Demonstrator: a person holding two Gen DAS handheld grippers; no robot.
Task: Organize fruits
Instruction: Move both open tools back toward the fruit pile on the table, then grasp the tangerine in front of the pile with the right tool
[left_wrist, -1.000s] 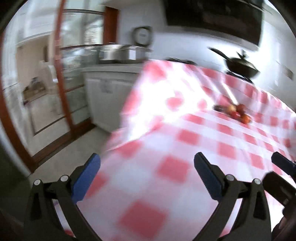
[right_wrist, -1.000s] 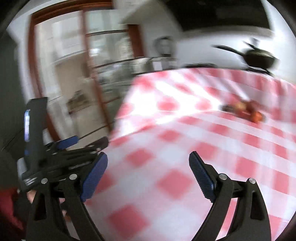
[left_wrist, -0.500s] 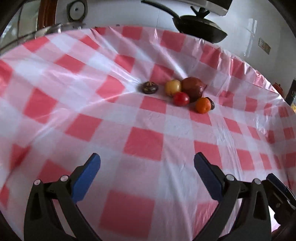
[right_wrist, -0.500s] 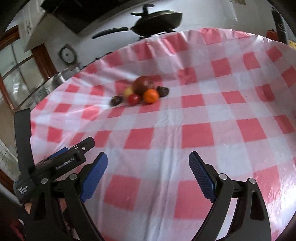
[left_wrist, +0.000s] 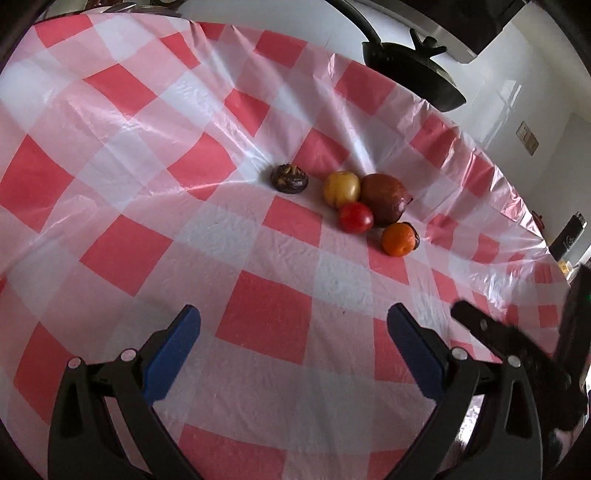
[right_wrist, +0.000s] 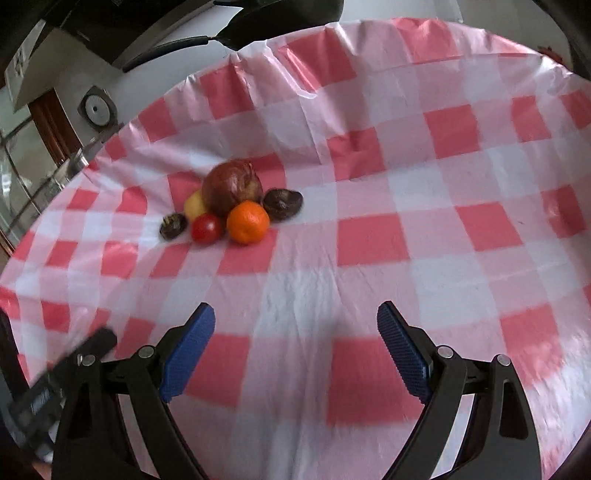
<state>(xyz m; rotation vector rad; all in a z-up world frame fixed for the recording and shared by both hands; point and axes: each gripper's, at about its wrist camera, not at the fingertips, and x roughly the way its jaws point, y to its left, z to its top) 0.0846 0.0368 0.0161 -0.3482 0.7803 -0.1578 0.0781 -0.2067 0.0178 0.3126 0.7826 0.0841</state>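
Note:
A small pile of fruit lies on the red-and-white checked tablecloth. It holds a large dark red fruit, a yellow fruit, a red tomato, an orange and a dark wrinkled fruit set a little to the left. The right wrist view shows the same pile: dark red fruit, orange, tomato, two dark fruits. My left gripper and right gripper are both open and empty, well short of the pile.
A black wok stands beyond the table's far edge. The cloth hangs over the table edges, which curve around the pile at the back. The other gripper shows at the right edge of the left view.
Both grippers have swung from the room and table side toward the table and moved closer to the fruit pile. Both stay open.

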